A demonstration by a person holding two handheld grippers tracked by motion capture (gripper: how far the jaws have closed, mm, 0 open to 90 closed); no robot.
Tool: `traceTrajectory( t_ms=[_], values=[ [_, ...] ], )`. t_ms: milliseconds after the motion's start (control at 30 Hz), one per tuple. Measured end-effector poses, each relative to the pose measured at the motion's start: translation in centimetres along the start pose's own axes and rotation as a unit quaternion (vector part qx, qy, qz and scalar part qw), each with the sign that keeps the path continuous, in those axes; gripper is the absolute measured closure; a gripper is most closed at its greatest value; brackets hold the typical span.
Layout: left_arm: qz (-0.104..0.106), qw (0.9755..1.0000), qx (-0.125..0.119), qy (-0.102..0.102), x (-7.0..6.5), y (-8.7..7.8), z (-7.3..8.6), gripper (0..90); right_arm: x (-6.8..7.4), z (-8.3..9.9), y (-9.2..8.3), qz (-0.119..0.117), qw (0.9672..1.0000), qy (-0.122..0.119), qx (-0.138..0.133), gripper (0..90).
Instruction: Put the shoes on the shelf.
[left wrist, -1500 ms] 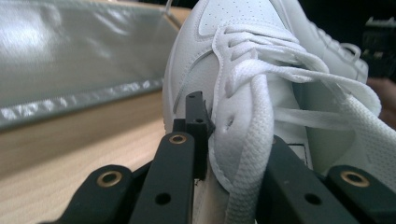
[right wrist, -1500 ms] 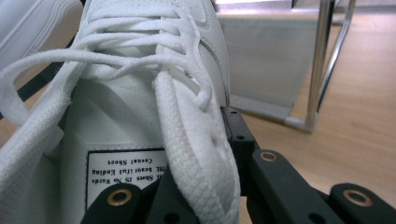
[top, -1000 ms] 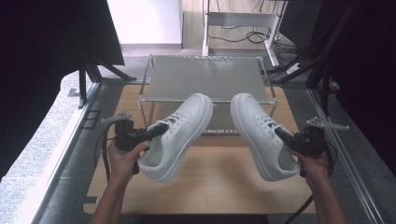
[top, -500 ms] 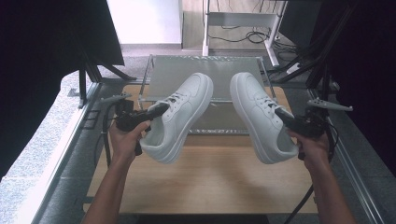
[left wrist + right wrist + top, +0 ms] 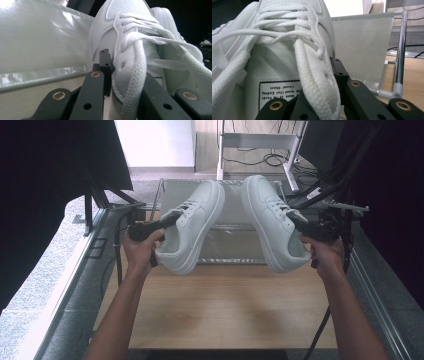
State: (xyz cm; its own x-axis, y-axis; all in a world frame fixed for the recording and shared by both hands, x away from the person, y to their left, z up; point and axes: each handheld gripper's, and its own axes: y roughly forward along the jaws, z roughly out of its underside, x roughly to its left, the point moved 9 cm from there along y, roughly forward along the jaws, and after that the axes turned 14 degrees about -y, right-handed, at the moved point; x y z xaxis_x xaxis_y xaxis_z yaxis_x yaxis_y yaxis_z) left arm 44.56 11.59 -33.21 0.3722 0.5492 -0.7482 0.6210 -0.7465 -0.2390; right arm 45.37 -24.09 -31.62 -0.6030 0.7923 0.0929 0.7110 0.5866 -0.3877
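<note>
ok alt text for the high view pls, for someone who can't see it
Two hands hold up a pair of white sneakers over a wooden table, toes pointing away. The left gripper clamps the left sneaker and the right gripper the right sneaker, above a clear-shelved metal rack.

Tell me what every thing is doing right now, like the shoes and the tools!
Left white lace-up sneaker: in the air, toe pointing away, clamped at its collar.
Right white lace-up sneaker: in the air, toe pointing away, clamped at its collar.
Left black tool: shut on the left sneaker.
Right black tool: shut on the right sneaker.
Clear shelf with metal frame: standing on the wooden table, nothing on it.
</note>
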Motion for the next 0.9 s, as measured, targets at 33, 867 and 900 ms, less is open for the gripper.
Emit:
traceTrajectory(
  t_ms=[33, 867, 900],
  values=[
    [0.0, 1.0, 0.0, 0.0, 0.0, 0.0, 0.0, 83.5, 0.0, 0.0, 0.0, 0.0, 1.0, 0.0, 0.0, 86.8],
    [-0.031, 0.9983, -0.03, -0.04, -0.7, 3.7, -6.1, 83.3, -0.5, -6.3, 6.0, 0.044, 0.9971, 0.061, -0.003, 86.7],
    [-0.032, 0.9983, -0.031, -0.039, -0.8, 3.9, -6.3, 83.3, -0.4, -6.4, 6.3, 0.043, 0.9972, 0.061, 0.0, 86.7]
  ],
)
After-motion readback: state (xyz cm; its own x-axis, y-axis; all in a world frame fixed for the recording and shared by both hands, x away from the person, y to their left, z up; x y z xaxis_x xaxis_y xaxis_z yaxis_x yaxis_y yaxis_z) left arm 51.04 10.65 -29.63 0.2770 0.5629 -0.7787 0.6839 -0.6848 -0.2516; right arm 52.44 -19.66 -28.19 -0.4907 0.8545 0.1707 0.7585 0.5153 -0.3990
